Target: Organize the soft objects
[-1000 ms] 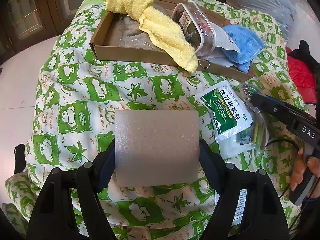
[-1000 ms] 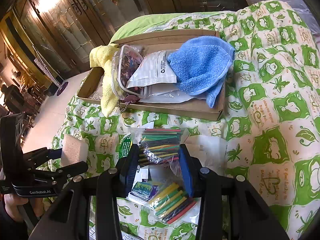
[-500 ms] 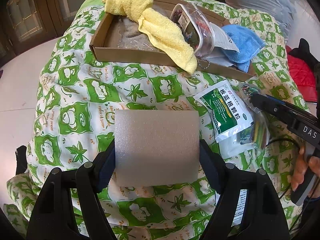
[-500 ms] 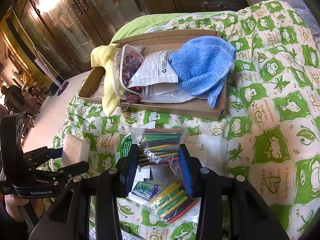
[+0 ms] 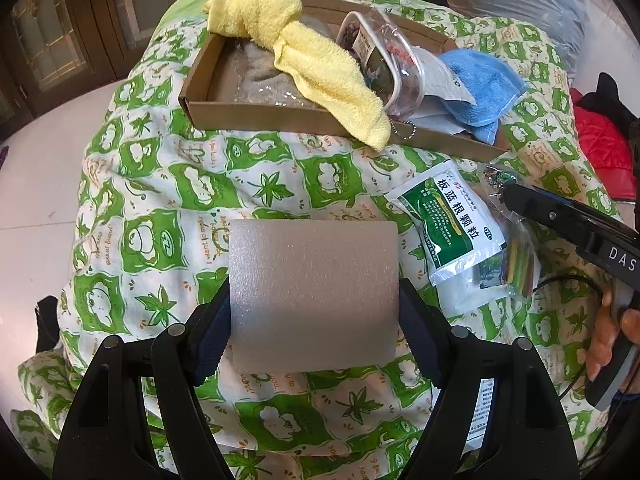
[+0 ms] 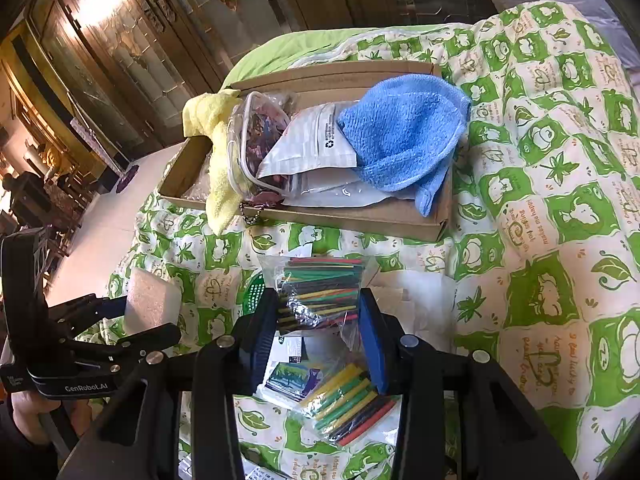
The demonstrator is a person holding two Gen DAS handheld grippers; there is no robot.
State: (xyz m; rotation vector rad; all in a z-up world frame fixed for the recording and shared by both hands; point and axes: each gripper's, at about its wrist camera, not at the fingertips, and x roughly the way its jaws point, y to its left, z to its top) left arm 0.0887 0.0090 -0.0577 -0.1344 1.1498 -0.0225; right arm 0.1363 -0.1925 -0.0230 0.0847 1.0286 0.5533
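My left gripper [image 5: 314,312] is shut on a grey foam block [image 5: 314,292], held above the green-and-white quilt [image 5: 168,208]; the block [image 6: 151,300] also shows at the left of the right wrist view. My right gripper [image 6: 320,312] is shut on a clear bag of coloured sticks [image 6: 322,290]. A shallow cardboard box [image 5: 256,116] lies further back on the quilt. It holds a yellow towel [image 5: 320,68], a blue towel [image 6: 404,132], a clear zip pouch [image 5: 384,60] and white plastic bags [image 6: 316,144].
A green-and-white sachet [image 5: 450,220] lies on the quilt right of the foam. A second bag of coloured sticks [image 6: 348,404] and small packets [image 6: 292,378] lie under my right gripper. White floor [image 5: 36,184] drops off left; wooden doors [image 6: 132,52] stand behind.
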